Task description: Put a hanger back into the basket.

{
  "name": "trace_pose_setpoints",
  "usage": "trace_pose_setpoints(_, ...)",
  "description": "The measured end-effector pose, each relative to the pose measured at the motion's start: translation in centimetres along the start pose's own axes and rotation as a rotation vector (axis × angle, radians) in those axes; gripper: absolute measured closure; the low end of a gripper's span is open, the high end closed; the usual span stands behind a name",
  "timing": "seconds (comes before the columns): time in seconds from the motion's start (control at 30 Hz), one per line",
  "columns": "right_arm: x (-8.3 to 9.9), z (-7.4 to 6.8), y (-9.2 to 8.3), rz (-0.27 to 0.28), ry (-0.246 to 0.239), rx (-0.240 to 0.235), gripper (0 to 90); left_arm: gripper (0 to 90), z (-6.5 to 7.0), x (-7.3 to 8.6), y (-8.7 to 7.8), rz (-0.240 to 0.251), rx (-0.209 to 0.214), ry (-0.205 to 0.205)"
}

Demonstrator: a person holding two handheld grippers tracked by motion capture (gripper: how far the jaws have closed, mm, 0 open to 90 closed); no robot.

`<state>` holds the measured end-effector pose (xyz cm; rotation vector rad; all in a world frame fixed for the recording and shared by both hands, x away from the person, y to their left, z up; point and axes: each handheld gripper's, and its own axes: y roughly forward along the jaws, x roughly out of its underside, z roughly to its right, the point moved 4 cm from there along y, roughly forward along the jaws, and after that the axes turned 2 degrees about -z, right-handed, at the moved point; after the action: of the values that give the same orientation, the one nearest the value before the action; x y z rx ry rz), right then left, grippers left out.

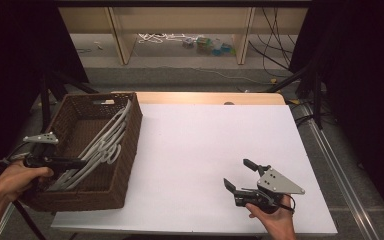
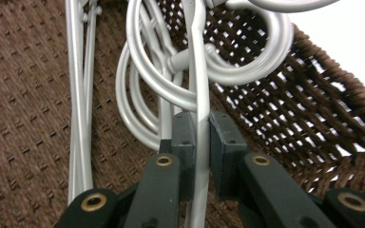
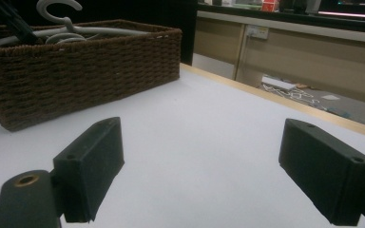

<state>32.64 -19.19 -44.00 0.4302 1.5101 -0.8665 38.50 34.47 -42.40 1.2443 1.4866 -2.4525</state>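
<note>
I see a brown wicker basket (image 1: 130,150) standing at the left edge of the white table (image 1: 205,150), its far end near the back left corner. Inside it lies a bundle of grey plastic hangers (image 1: 102,145), stretched lengthwise along the basket's right wall, their hooks curled together over the woven floor. My left gripper (image 2: 198,137) reaches into the basket from its near left side and is clenched on the thin bar of one hanger (image 2: 197,85), which runs straight up between the pads. My right gripper (image 3: 214,171) rests near the front right corner of the table, well apart from the basket, jaws spread wide with nothing between them.
</note>
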Motion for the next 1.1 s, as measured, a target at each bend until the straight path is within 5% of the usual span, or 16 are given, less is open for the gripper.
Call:
trace_pose_setpoints(0.43,0.0,0.0,0.1,0.0,0.0,0.001,15.9,78.9,-0.3,0.0,0.2,-0.023,-0.008,-0.043)
trace_pose_setpoints(0.5,0.1,-0.2,0.1,-0.002,0.023,-0.016,15.9,74.4,-0.2,-0.2,0.0,0.005,0.01,-0.06)
trace_pose_setpoints(0.7,0.0,-0.2,0.0,-0.01,0.017,-0.009,15.9,67.5,0.5,-1.4,-0.8,0.034,-0.033,-0.041)
trace_pose_setpoints(1.1,0.0,-0.2,0.0,-0.011,0.019,-0.009,15.9,41.3,3.2,-3.8,-1.0,0.211,-0.046,-0.094)
